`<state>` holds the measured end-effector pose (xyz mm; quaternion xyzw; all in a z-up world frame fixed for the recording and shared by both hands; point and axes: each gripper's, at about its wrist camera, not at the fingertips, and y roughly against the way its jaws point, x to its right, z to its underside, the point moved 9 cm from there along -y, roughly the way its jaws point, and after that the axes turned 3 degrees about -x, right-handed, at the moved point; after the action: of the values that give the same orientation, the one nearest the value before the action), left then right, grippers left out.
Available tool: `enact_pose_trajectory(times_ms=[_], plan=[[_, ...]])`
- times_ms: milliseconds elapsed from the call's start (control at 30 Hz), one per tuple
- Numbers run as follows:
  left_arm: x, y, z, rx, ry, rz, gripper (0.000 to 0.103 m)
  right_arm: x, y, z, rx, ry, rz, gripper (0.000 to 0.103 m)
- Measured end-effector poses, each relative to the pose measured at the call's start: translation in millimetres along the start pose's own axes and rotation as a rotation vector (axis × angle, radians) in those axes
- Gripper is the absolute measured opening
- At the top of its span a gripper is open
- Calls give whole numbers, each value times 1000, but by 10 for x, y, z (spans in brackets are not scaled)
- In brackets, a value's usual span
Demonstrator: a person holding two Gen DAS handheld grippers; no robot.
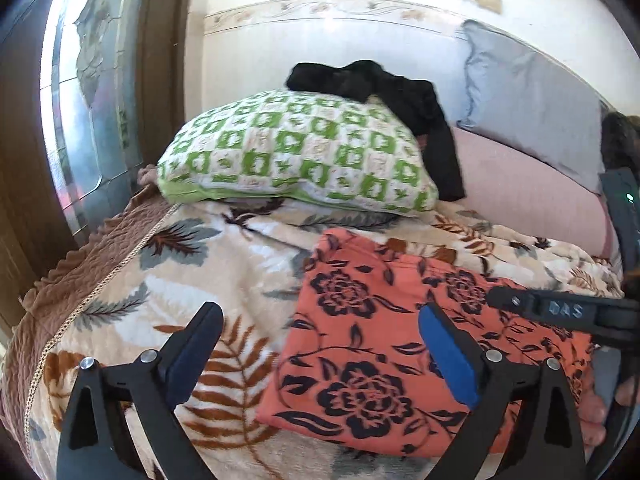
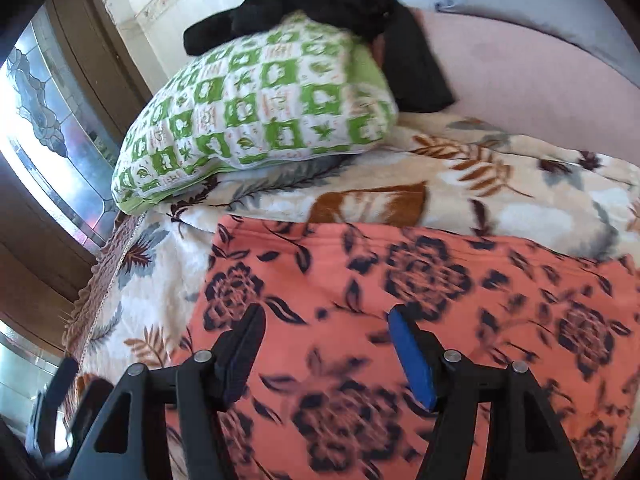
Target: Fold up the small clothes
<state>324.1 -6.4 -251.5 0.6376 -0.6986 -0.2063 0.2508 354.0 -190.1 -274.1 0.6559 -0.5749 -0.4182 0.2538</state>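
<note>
Orange floral garment (image 1: 400,340) lay folded flat on the bed blanket (image 1: 224,248), lower right of frame. Left claw (image 1: 320,352) spread, empty; right claw (image 2: 324,352) spread above it, empty. Fold looked done; next probably the black garment (image 1: 384,88) on the pillow (image 1: 288,152).

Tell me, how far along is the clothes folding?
Done: the orange cloth with black flowers lies flat in a neat rectangle on the leaf-print blanket. In hand: nothing; the left tongs and right tongs are open and empty. Left: the crumpled black garment on the green-and-white pillow.
</note>
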Motion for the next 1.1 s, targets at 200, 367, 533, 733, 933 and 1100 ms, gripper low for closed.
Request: enact_pose_trajectory(times_ms=[200,367,533,733,933,1100], plan=[[652,-81,283,-108,-100,73,98,1178,801,767,54,-125,102,68],[708,-658,1023,-421,-141,11,98,1886,480,1557,-122,-407,12,59],[698,-374,1101,-342,-216,-37,99,2075,915,1632,-9,-474,-33,53],[778,489,916,-81,-195,-40,99,2321,1602,1389,244,-524,-142,62],[925,743,977,-55,-156,66,100,2436,1698,1335,275,-558,-141,68],[899,727,936,-23,-162,36,100,2094,1617,1377,253,-403,-64,71]])
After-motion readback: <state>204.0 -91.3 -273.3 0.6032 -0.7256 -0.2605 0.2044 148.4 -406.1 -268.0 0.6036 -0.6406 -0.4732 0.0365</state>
